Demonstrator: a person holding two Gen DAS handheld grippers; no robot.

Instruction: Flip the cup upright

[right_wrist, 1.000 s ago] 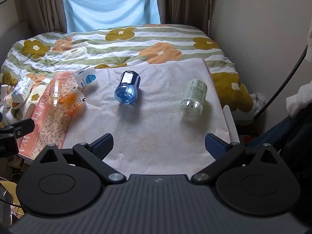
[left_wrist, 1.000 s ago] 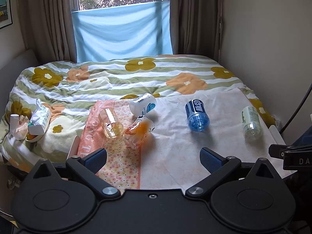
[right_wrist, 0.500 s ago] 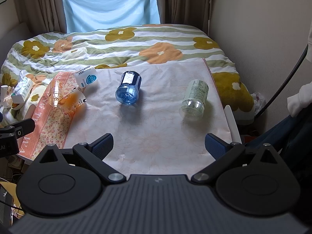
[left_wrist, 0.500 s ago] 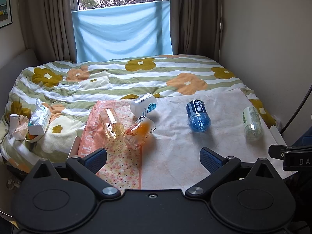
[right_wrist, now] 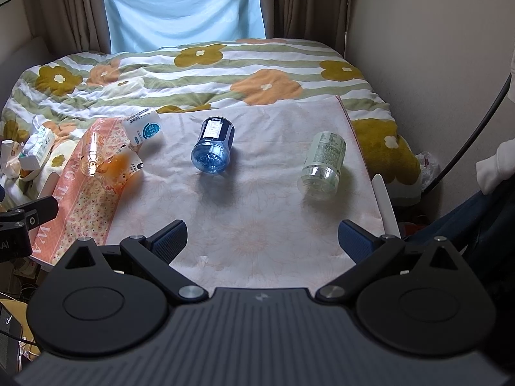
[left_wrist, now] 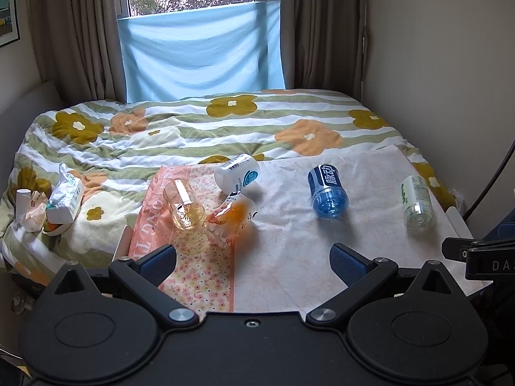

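Observation:
Several cups lie on their sides on a cloth-covered board on the bed. In the left wrist view: a clear glass cup (left_wrist: 183,206), an orange cup (left_wrist: 232,218), a white cup (left_wrist: 238,173), a blue cup (left_wrist: 327,191) and a clear green-labelled cup (left_wrist: 416,204). In the right wrist view the blue cup (right_wrist: 212,149) lies centre, the green-labelled cup (right_wrist: 323,165) right, the orange cup (right_wrist: 120,169), glass cup (right_wrist: 91,154) and white cup (right_wrist: 143,127) left. My left gripper (left_wrist: 252,262) and right gripper (right_wrist: 262,239) are open and empty, short of the cups.
A flowered quilt (left_wrist: 225,122) covers the bed behind the board. A tissue pack (left_wrist: 66,194) and small clutter lie at the left edge. A wall (left_wrist: 444,64) runs along the right. A white strip (right_wrist: 384,199) lies by the board's right edge.
Both grippers have shifted very slightly; the view of the cups drifts a little. No cup has moved.

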